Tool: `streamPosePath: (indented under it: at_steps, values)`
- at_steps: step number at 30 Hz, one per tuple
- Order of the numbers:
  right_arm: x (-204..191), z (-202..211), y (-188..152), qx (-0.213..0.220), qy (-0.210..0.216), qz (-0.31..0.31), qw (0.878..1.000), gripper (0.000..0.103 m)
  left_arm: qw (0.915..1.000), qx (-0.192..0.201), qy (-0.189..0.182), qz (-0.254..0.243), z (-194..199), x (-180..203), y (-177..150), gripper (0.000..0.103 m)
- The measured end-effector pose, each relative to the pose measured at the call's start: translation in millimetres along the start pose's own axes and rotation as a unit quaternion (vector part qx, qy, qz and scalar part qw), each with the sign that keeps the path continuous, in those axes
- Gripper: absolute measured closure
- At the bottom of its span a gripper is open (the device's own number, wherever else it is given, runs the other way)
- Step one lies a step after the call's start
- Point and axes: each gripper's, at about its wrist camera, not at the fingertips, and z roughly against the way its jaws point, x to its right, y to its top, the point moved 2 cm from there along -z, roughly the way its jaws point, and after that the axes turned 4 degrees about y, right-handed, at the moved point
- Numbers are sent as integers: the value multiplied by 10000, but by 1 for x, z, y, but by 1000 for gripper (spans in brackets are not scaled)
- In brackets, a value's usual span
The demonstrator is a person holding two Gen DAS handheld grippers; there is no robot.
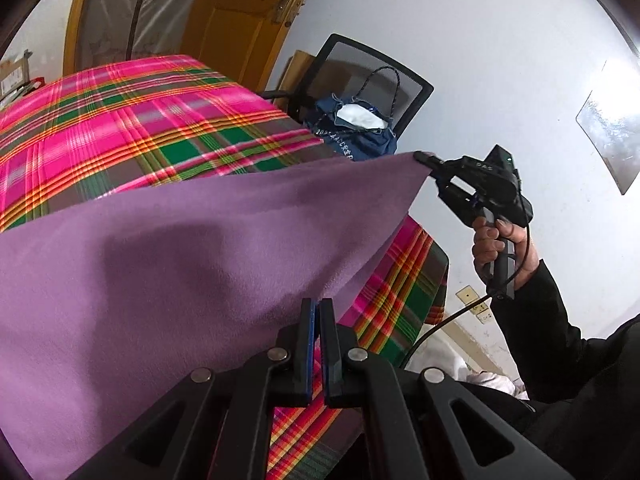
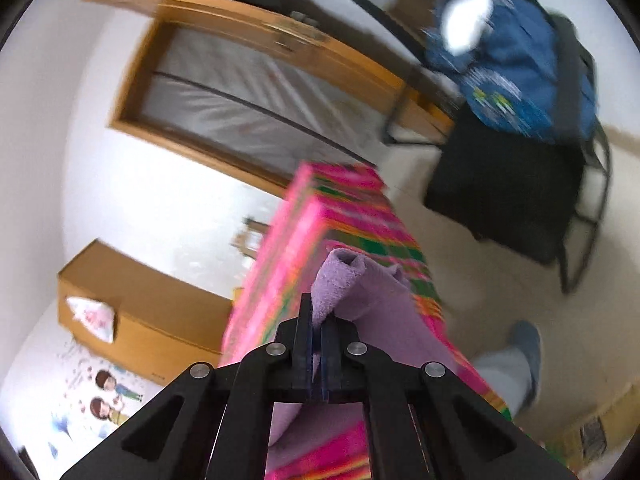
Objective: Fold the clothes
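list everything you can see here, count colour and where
cloth: one, purple, held up over the bed by two corners
bedspread: one, pink and green plaid, on the bed
chair: one, black mesh, beside the bed
bag: one, blue, on the chair
door: one, orange wood, behind the bed
cabinet: one, orange wood, against the white wall
left gripper: one, black, jaws shut on a cloth corner
right gripper: one, black, jaws shut on the other corner
hand: one, dark sleeve, on the right gripper's handle

Plaid-covered table (image 1: 120,128), perhaps with the purple cloth (image 1: 160,248) on it.
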Motion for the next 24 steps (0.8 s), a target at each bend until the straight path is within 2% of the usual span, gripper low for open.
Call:
streamPosePath:
  at_steps: [2,5,9,13,16,19,24]
  values:
    - [8,-1,-1,-99,-258,9,9996,100,9999,-124,-27,18,-7,-2,-2,101]
    - [38,-6,-13,-359,-635,-426,9964,99,9991,-408,-93,13,-22,-4,-10,101]
    - [70,-9,-26,-609,-997,-928,9888,87,9982,-434,-412,86,-19,-4,-10,101]
    - [76,6,-18,-335,-1369,-920,9857,72,9977,-303,-575,-181,-7,7,-7,101]
    - [76,20,-7,-55,-1616,-872,9830,70,9983,-161,-482,-274,-1,11,-3,101]
    - [73,17,6,-66,-1488,-700,9864,68,9994,-134,-251,-213,-5,4,1,101]
    - [75,-16,34,-461,-1158,-336,9916,65,9998,-173,-25,18,-9,-11,3,101]
